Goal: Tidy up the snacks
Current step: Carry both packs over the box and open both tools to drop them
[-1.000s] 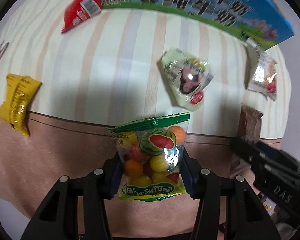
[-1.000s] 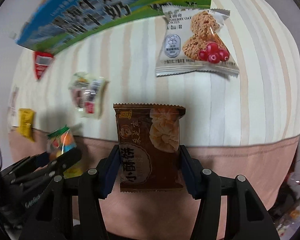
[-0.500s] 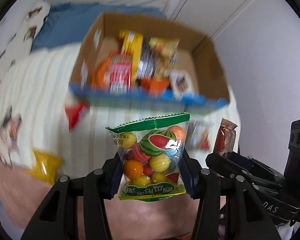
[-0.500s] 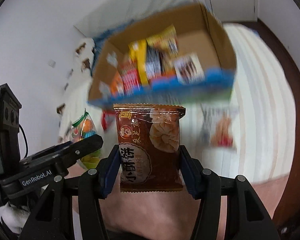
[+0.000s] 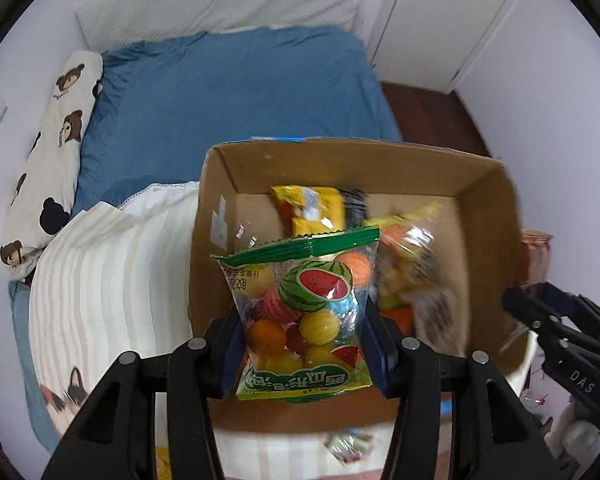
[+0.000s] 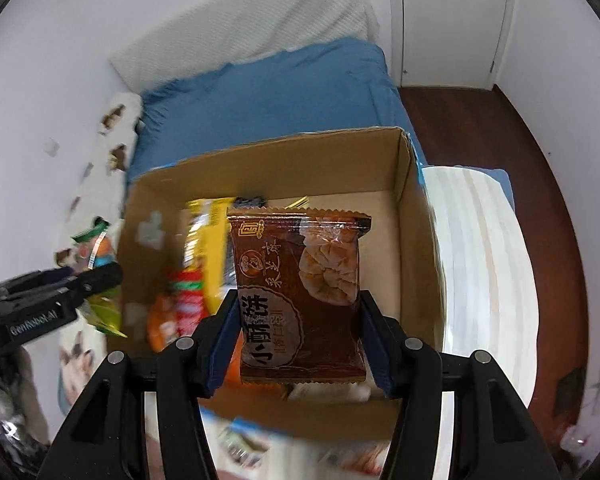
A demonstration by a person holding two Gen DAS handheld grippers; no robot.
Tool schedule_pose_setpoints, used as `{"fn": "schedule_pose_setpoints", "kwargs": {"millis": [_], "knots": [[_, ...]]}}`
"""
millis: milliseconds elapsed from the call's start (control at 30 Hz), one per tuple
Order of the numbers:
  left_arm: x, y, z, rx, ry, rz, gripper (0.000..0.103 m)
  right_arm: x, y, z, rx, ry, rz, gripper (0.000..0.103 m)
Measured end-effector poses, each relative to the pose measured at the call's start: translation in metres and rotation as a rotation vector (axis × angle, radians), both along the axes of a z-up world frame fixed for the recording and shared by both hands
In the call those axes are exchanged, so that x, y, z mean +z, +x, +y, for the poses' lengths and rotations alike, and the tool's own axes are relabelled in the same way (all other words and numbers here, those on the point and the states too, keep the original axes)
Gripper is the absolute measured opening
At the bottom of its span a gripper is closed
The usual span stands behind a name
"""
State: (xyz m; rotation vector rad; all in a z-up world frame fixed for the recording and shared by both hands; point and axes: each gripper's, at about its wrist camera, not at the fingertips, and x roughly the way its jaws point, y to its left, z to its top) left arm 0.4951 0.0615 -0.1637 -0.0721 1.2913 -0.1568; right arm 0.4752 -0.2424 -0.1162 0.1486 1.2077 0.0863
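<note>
Seen first from the left wrist, the candy bag (image 5: 304, 316) stands upright, its long axis running from 6 to 12 o'clock, green sealed top edge at 12 and printed green band at 6. The left gripper (image 5: 303, 344) is closed narrowly on the bag, a blue pad pressing each side of its lower half. The bag rises straight out from between the fingers, in front of the open cardboard box (image 5: 496, 216). Inside the box lie blurred snack packets (image 5: 312, 204), yellow and orange among them. The box sits on a striped blanket (image 5: 112, 280), with a blue bedsheet (image 5: 228, 92) beyond at 12. The right gripper (image 5: 540, 312) shows at 3 o'clock, beside the box's right wall.

Next, from the right wrist, the brown pastry packet (image 6: 300, 292) also stands upright, long axis 6 to 12, crimped top edge at 12. The right gripper (image 6: 300, 344) holds it at a middling opening, pads clamped on both sides of its lower half. It hangs over the box (image 6: 412, 216). The left gripper (image 6: 76, 280) with its candy bag (image 6: 98, 246) sits at 9 o'clock, by the box's left wall.
</note>
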Motion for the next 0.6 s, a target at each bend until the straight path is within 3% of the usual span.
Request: {"fn": "schedule_pose_setpoints", "kwargs": {"millis": [267,600], "knots": [[-0.058,0.063,0.006,0.007,0.037,0.122,0.048,-0.045,0.059,-0.005,-0.012,-0.068,0.098,0.059],[-0.087,0.085,0.007,0.007,0.029,0.191,0.049,-0.08,0.083,-0.006,-0.037,-0.107,0.157,0.06]]}}
